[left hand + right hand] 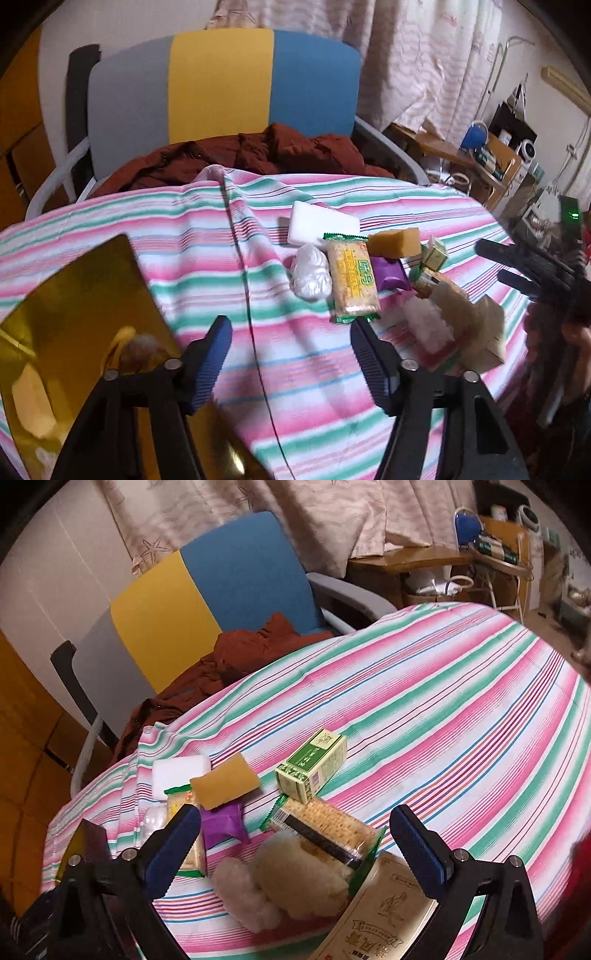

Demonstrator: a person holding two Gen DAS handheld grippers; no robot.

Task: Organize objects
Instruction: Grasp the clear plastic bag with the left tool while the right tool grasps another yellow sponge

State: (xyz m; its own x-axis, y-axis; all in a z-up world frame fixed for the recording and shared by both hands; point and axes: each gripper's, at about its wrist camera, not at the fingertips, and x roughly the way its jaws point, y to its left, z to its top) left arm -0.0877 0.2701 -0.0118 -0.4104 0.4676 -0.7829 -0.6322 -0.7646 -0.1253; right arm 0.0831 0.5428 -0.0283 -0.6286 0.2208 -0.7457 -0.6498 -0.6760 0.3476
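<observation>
— Hovering, both of them? 
— Yes. Left gripper spread wide and empty, low centre of its frame, above the striped cloth; gold tray at lower left. 
— And the right gripper? 
— Released too, over the cracker pack, green box mid-frame, sponge beside it.

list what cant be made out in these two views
- Beige box: right wrist view, bottom edge cuts it off.
- Gold tray: left wrist view, the left hand-held gripper covers its near part.
- White fluffy packets: left wrist view, blurred.
- Shelf clutter: too small to identify.
</observation>
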